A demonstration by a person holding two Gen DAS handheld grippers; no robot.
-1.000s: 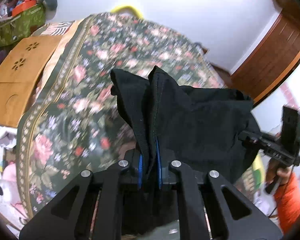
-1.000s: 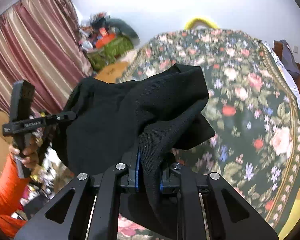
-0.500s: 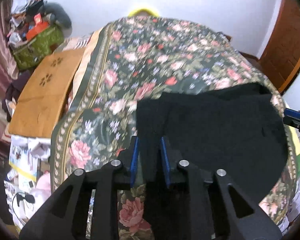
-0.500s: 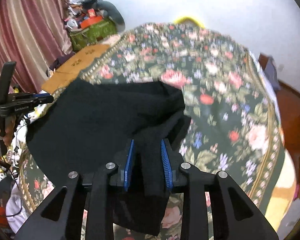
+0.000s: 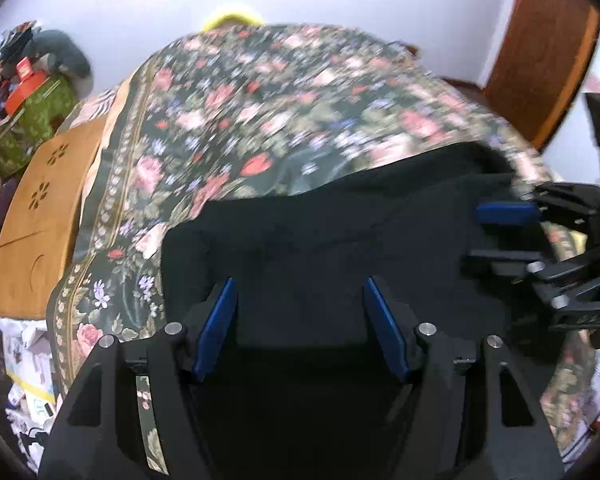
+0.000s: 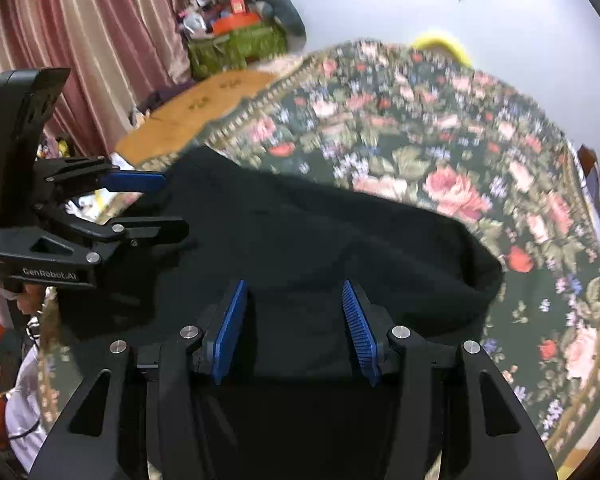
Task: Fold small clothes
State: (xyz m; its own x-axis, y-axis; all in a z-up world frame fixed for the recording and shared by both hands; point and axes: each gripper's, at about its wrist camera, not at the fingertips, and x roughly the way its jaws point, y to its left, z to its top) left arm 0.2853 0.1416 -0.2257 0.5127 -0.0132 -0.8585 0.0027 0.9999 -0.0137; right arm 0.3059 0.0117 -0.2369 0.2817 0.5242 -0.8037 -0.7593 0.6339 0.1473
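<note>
The black garment (image 5: 332, 240) lies spread on the floral bedspread (image 5: 268, 112), its near edge hidden beneath the tools. The left gripper (image 5: 300, 320) and right gripper (image 6: 296, 320) have just been opening, and their blue pads stand clear of the cloth between them. The bedspread's pattern is blurred (the garment's type too dark to tell).

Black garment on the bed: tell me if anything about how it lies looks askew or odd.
The black garment lies unevenly on the floral bedspread: its far edge slants, and the right end curls up in a bulging fold. Both tools, left and right, have just been opening, their pads clear of the cloth.
</note>
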